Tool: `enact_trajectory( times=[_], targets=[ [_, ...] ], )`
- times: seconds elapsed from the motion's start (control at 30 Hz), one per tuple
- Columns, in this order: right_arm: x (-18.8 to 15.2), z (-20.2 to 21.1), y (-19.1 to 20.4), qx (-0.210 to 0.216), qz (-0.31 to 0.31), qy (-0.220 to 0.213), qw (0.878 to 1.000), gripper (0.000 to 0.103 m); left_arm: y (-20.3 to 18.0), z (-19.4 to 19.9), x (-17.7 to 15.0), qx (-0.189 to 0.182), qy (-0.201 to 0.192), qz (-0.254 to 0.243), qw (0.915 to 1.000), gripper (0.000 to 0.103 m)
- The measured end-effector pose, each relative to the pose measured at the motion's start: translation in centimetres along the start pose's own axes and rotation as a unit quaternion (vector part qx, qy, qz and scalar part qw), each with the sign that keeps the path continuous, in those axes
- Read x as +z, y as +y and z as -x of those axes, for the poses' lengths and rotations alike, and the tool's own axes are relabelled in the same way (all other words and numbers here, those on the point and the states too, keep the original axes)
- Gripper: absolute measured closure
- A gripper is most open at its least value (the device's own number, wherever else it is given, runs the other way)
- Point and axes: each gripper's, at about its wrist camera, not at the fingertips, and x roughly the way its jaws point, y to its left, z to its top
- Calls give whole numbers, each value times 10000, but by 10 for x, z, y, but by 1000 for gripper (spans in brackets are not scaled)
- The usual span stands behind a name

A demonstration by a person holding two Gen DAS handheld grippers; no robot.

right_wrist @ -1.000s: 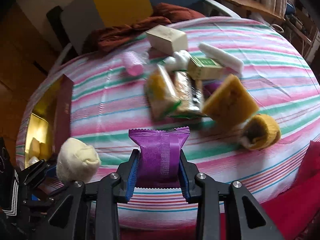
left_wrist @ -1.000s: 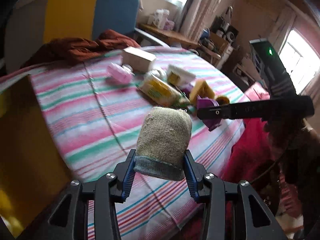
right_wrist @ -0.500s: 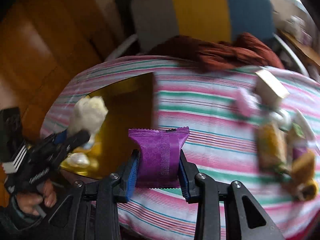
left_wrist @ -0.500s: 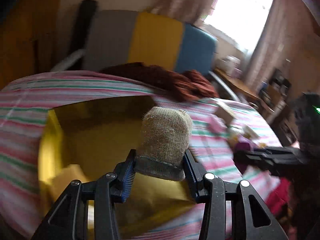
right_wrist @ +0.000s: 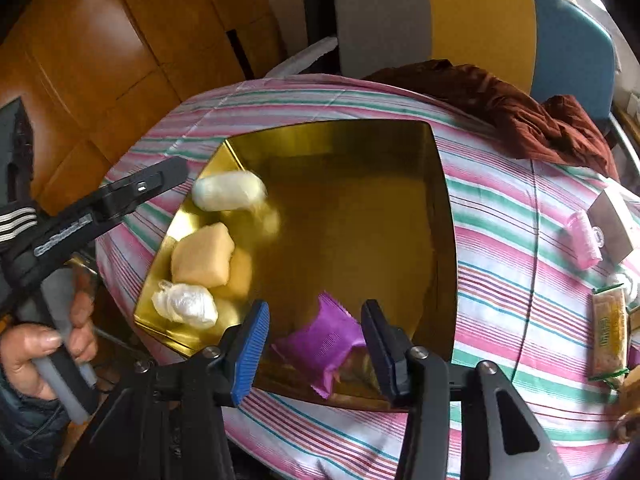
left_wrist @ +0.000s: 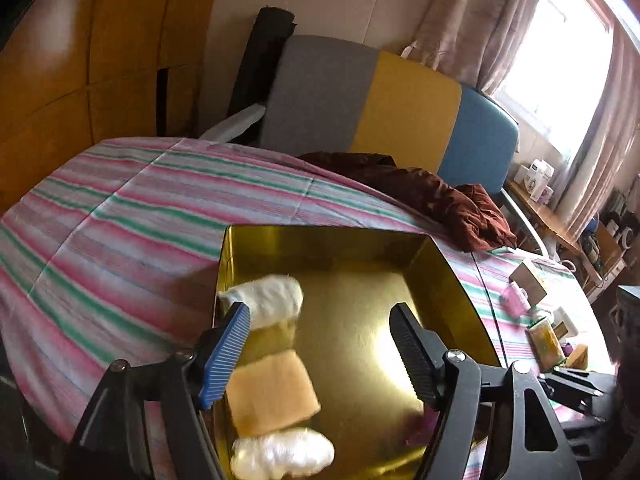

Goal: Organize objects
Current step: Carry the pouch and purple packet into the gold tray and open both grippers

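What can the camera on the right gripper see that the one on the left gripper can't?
Only the right wrist view shows the purple foil snack packet lying in the tin between the right gripper and its opening jaws, and the hand holding the left tool. Only the left wrist view shows the bright curtained window. Both show the gold square tin, its white rolled sock and the orange sponge.

White roll [left_wrist: 272, 300] motion-blurred in both views, its lower edge behind the left jaw. Purple packet [right_wrist: 320, 340] near end hidden behind right jaws. Snack bar [right_wrist: 608, 332] label unreadable; surface's right-side clutter cut by frame edge.
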Motion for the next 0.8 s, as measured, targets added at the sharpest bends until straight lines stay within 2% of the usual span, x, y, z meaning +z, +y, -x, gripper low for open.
enact_trajectory(
  times=[0.07, 0.27, 0.5, 0.8],
  targets=[
    [-5, 5, 2, -127, -23, -52, 9999, 55, 4, 9, -7, 32, -10, 26, 10000, 23],
    [-6, 14, 9, -564, 42, -376, 9977, 54, -8, 29, -20, 154, -164, -241, 9995, 17],
    [-10, 22, 20, -935, 218, -663, 9932, 54, -15, 34, -26, 163, -127, -330, 9992, 16],
    [-15, 33, 32, -1061, 401, -896, 9895, 53, -21, 38, -28, 185, -139, -386, 9990, 16]
  ],
)
